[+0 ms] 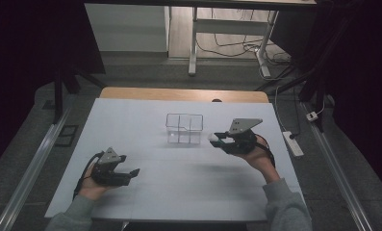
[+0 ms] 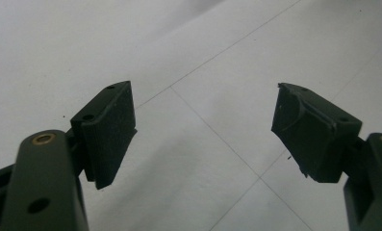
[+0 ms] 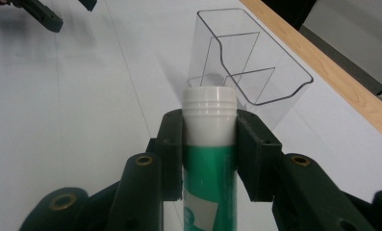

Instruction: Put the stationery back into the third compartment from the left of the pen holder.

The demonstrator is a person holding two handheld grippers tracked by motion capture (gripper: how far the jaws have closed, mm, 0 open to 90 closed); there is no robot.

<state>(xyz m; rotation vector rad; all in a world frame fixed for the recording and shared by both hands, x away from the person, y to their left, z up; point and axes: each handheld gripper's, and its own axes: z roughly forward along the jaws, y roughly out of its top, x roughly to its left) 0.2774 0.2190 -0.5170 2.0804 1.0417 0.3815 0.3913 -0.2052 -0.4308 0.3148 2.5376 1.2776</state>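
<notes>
A green tube with a white ribbed cap [image 3: 209, 144] lies lengthwise between the jaws of my right gripper [image 3: 209, 139], which is shut on it. In the high view that right gripper [image 1: 217, 139] hovers above the table, its white-capped tube [image 1: 211, 137] pointing left toward a clear plastic organizer [image 1: 184, 128] with dividers. The organizer [image 3: 246, 62] stands just beyond the tube's cap in the right gripper view. My left gripper [image 1: 131, 174] rests low over the white table surface at the near left, open, with nothing between its pads [image 2: 109, 132].
The white table cover [image 1: 179, 192] ends at a wooden table edge [image 1: 184, 94] at the back. A white power strip [image 1: 293, 143] lies on the floor to the right. Table legs and cables stand behind the table.
</notes>
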